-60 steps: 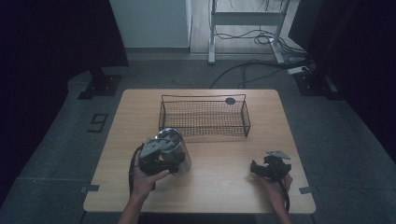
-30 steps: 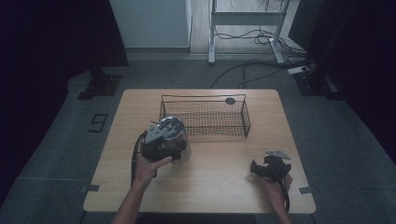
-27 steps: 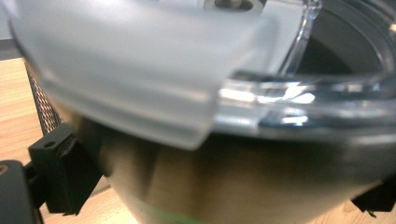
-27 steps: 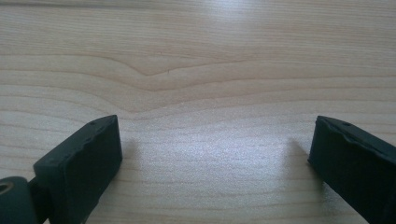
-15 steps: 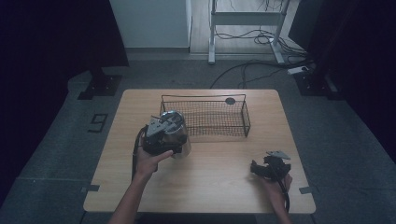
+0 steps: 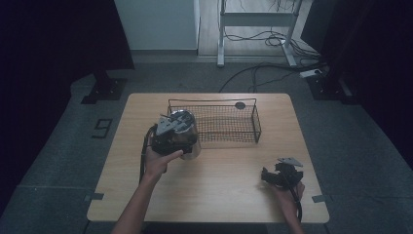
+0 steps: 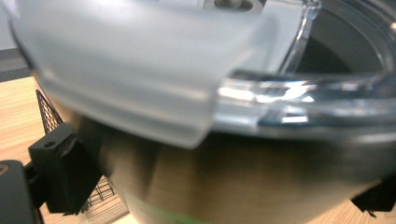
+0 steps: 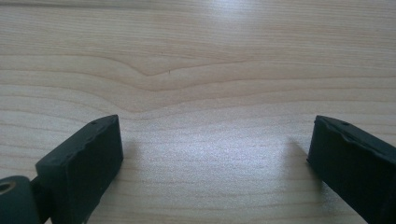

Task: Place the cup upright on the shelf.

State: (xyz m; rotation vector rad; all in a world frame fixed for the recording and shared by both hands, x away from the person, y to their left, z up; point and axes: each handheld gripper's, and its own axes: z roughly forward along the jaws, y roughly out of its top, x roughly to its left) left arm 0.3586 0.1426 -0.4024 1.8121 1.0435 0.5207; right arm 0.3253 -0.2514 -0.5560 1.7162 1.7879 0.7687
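Container: a round metal container [image 6: 184, 139] with a clear plastic lid [image 7: 299, 100] is held a little left of the middle of the high view, at the near left corner of the wire basket. In the left gripper view its steel wall and the frosted lid clip [image 7: 140, 88] take most of the frame.

Left gripper: the left gripper [image 6: 171, 139] clamps the container from both sides; one black jaw is seen pressed to the wall at lower left of its own view, the other at lower right.

Progress: I judge the container is picked up and brought to the basket, but it is not inside yet. Whether it is lifted off the table or resting on it, I cannot tell. What is left seems to be lifting it over the rim, lowering it in, and releasing.

Basket: the black wire basket [image 6: 253, 119] stands in the upper middle of the table. A small dark round thing [image 6: 240, 105] is at its far side; what it is I cannot tell.

Right gripper: the right gripper [image 6: 275, 176] rests at lower right of the high view, jaws wide apart with nothing between them, well apart from the basket.

Surface: a light wooden table [image 6: 219, 190], with visible grain in the right gripper view.

Room: dim, grey floor [image 6: 63, 161] with a mark like a "9" [image 6: 102, 128] at the left, a white panel [image 6: 156, 24] at the top, a metal frame [image 6: 258, 19] and cables [image 6: 263, 73] at upper right.
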